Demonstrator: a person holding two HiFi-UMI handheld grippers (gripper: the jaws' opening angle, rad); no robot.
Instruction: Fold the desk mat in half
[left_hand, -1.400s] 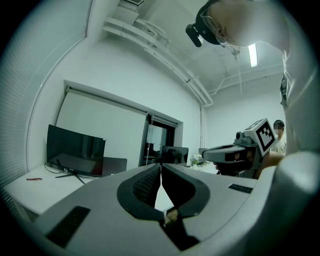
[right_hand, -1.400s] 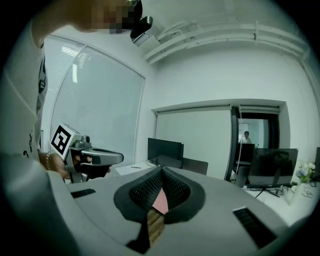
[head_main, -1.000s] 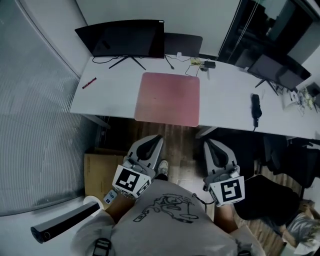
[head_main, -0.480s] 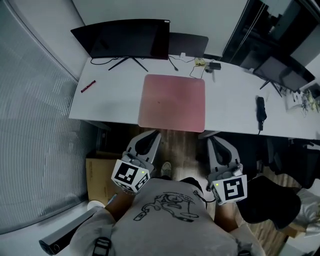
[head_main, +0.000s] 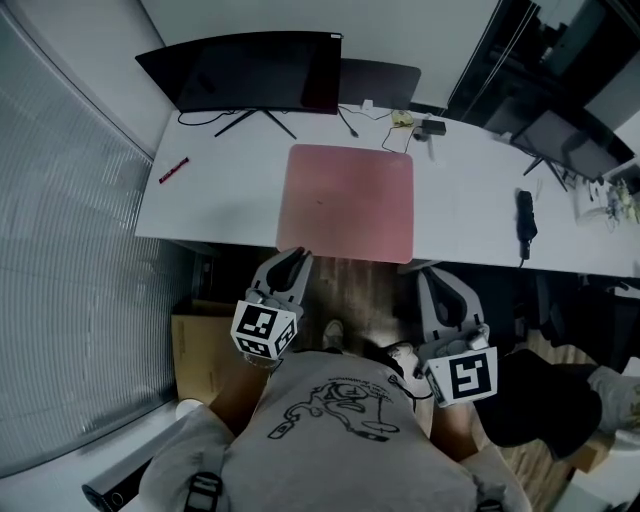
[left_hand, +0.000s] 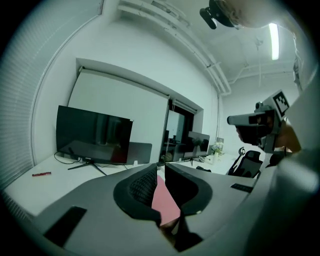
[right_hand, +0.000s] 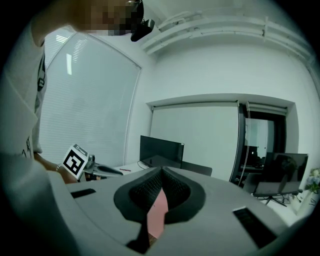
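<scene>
Flat pink rectangular desk mat (head_main: 350, 200) lies unfolded on white desk (head_main: 215, 205). Left gripper (head_main: 293, 258) at mat's 7 o'clock: jaws just opening, empty. Right gripper (head_main: 433, 278) at 5 o'clock: clenched, empty.

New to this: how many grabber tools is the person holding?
2: the left gripper before the near left corner of the pink desk mat, the right gripper before its near right corner.
</scene>
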